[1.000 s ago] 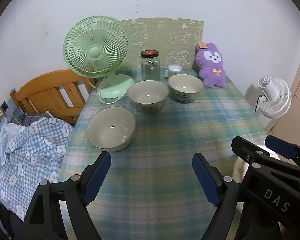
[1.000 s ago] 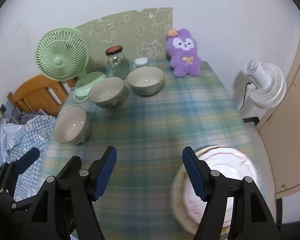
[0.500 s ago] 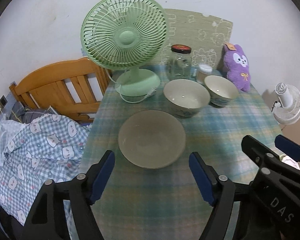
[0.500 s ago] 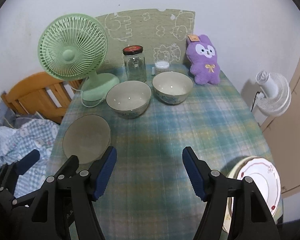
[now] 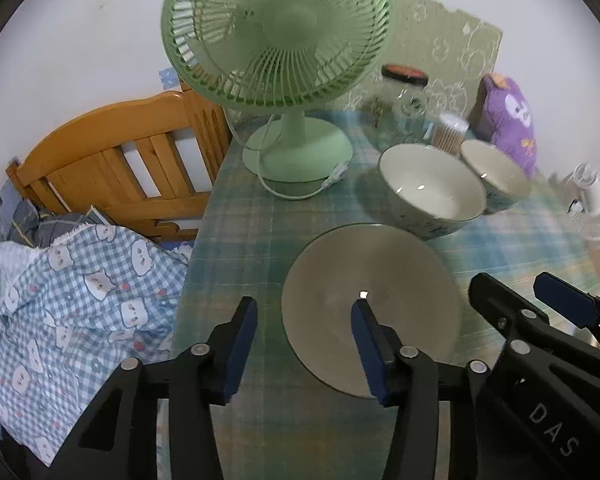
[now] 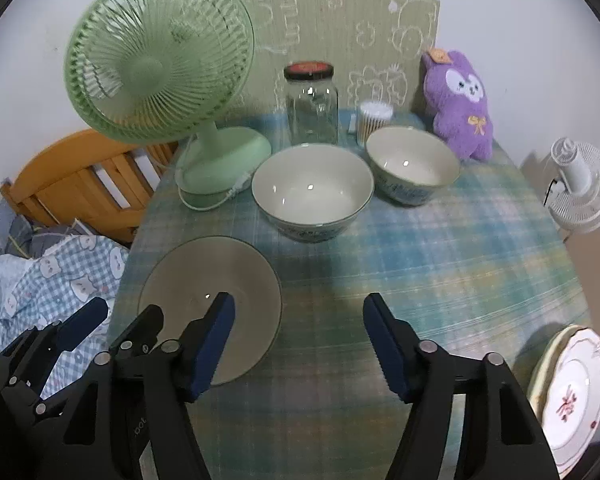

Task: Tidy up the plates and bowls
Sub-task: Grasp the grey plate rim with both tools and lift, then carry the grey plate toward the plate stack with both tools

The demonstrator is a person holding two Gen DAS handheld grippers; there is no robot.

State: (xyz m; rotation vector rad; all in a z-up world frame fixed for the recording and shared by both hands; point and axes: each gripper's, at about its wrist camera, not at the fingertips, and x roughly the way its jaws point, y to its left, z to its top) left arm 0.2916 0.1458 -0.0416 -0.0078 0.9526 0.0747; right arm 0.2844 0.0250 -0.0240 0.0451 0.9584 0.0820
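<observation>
Left gripper (image 5: 302,330) spread wide, gripping nothing, straddling the near-left rim of the grey-green bowl (image 5: 370,280): right pad over the bowl's inside, left pad outside over the plaid tablecloth (image 5: 260,240). Right gripper (image 6: 298,322) also wide apart and empty, just right of that bowl. Two patterned bowls (image 6: 312,192) farther back; stacked plates (image 6: 572,392) at the near-right edge.

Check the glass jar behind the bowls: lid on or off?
On. The glass jar stands upright with its dark, red-topped lid seated on the mouth; whether it is screwed tight cannot be told.
</observation>
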